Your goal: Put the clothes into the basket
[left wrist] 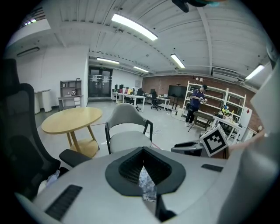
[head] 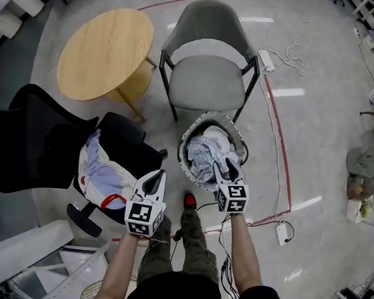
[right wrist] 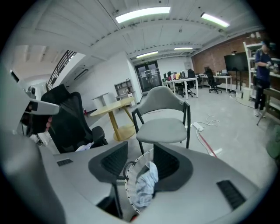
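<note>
Head view: a person's right gripper [head: 227, 170] hangs over the near rim of the mesh basket [head: 186, 139], which holds crumpled clothes [head: 206, 157]. The left gripper [head: 156, 179] hovers beside a garment [head: 104, 171] on the black office chair [head: 32, 138], left.

Left gripper view: fingers together at the tips, with a pale cloth strip [left wrist: 147, 183] behind them; hold unclear.

Right gripper view: fingers apart, pressing nothing, with the basket and clothes beyond.

Both forearms reach forward, angled down. Left grey two-jaw gripper [head: 160, 174] pinches a pale crumpled cloth [left wrist: 147, 183]; right grey two-jaw gripper [head: 227, 168] has its jaws apart.
</note>
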Demonstrator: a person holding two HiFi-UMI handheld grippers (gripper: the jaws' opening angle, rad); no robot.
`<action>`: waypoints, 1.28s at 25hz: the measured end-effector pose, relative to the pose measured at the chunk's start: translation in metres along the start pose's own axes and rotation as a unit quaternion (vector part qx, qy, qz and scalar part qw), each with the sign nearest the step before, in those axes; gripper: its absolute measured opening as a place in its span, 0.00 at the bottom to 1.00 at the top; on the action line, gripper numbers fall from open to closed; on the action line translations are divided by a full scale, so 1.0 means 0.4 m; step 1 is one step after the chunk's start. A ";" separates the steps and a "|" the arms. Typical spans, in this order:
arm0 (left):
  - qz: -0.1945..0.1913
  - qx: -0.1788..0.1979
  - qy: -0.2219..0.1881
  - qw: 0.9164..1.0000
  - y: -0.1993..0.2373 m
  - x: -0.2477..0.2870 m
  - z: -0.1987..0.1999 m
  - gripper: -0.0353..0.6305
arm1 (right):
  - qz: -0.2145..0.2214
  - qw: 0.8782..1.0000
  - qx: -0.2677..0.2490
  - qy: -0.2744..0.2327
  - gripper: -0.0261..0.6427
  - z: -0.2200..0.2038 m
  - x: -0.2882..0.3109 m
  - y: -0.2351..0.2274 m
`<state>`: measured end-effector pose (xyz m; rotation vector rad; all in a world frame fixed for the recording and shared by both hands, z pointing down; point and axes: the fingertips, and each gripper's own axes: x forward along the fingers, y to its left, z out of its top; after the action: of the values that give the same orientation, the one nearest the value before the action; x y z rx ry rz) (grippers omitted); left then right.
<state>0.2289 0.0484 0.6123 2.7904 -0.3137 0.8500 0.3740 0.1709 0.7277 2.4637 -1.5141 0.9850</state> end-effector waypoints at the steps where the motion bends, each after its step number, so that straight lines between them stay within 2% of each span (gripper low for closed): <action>1: 0.001 0.000 -0.001 1.000 0.002 -0.002 0.003 0.06 | 0.006 1.000 0.000 -0.006 0.33 0.015 0.000 0.007; 5: 0.003 -0.001 -0.007 1.000 0.012 -0.007 0.019 0.06 | 0.029 0.999 -0.020 -0.019 0.38 0.061 -0.003 0.057; 8: 0.004 0.000 -0.015 1.000 0.018 -0.018 0.040 0.06 | 0.035 0.999 -0.034 -0.020 0.38 0.076 -0.010 0.084; 12: 0.011 0.003 -0.029 1.000 0.034 -0.039 0.079 0.06 | 0.040 0.998 -0.029 -0.033 0.38 0.118 -0.023 0.107; 16: 0.020 0.005 -0.045 0.999 0.055 -0.063 0.122 0.06 | 0.044 0.997 -0.034 -0.058 0.38 0.194 -0.038 0.140; 23: 0.032 0.008 -0.084 0.996 0.074 -0.128 0.222 0.06 | 0.087 0.988 -0.044 -0.117 0.38 0.358 -0.107 0.252; 32: 0.067 0.016 -0.142 0.987 0.113 -0.270 0.327 0.06 | 0.138 0.969 -0.093 -0.183 0.23 0.551 -0.212 0.436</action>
<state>0.1978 -0.0130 0.4509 2.9485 -0.5412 0.4822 0.3093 0.0623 0.4627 2.4389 -1.9994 0.3958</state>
